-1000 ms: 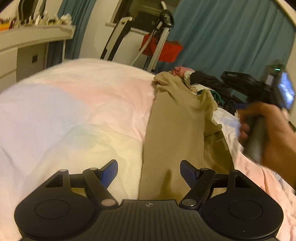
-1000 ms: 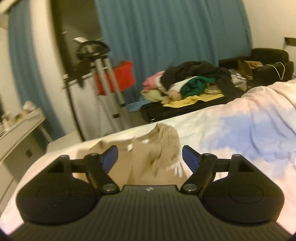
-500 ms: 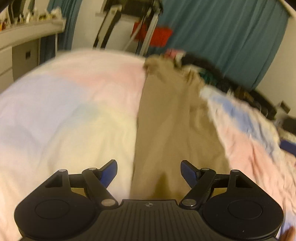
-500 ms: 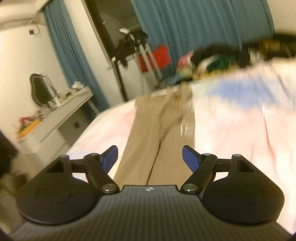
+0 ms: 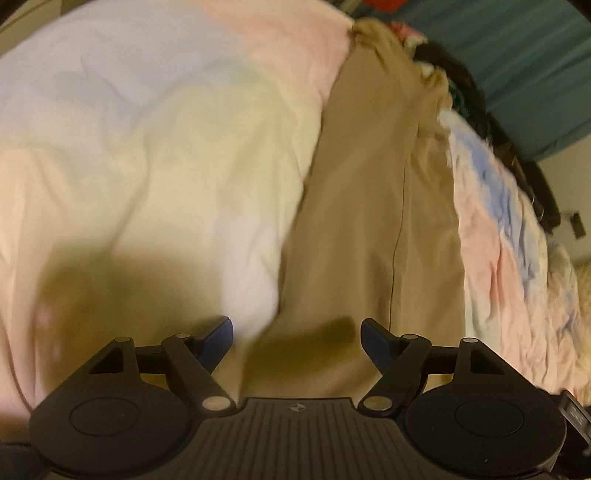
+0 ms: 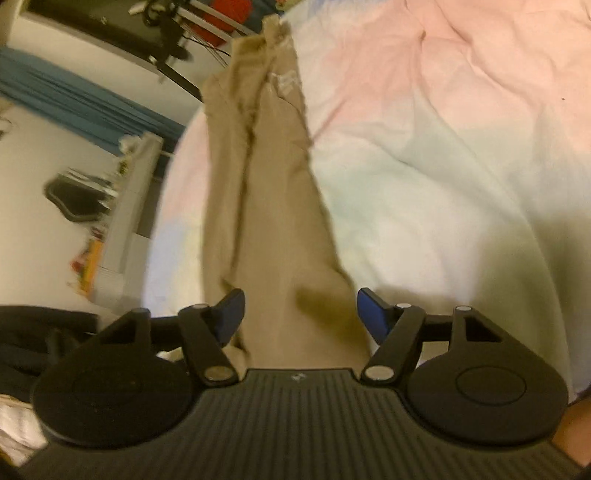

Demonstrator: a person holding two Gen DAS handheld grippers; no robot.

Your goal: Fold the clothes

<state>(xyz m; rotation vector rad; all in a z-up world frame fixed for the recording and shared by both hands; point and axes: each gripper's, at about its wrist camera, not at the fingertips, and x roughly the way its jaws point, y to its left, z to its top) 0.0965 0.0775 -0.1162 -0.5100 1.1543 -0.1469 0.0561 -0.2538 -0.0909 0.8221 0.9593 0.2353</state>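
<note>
A pair of tan trousers (image 5: 369,221) lies stretched lengthwise on a pastel pink, blue and yellow bedspread (image 5: 166,166), legs together, the waist end bunched at the far edge. My left gripper (image 5: 296,339) is open and empty, low over the near end of the trousers. In the right wrist view the same trousers (image 6: 273,206) run away from me on the bedspread (image 6: 443,166). My right gripper (image 6: 300,314) is open and empty, with the near end of the trousers between its fingers.
A pile of dark and mixed clothes (image 5: 480,110) lies along the bed's far right edge before a teal curtain (image 5: 524,55). In the right wrist view a white dresser (image 6: 125,221), a dark chair (image 6: 77,199) and a metal stand (image 6: 173,29) flank the bed's left side.
Both grippers have tilted down and come closer to the near end of the trousers. The right gripper has swung round from the clothes pile to look along the trousers. Both stay open.
</note>
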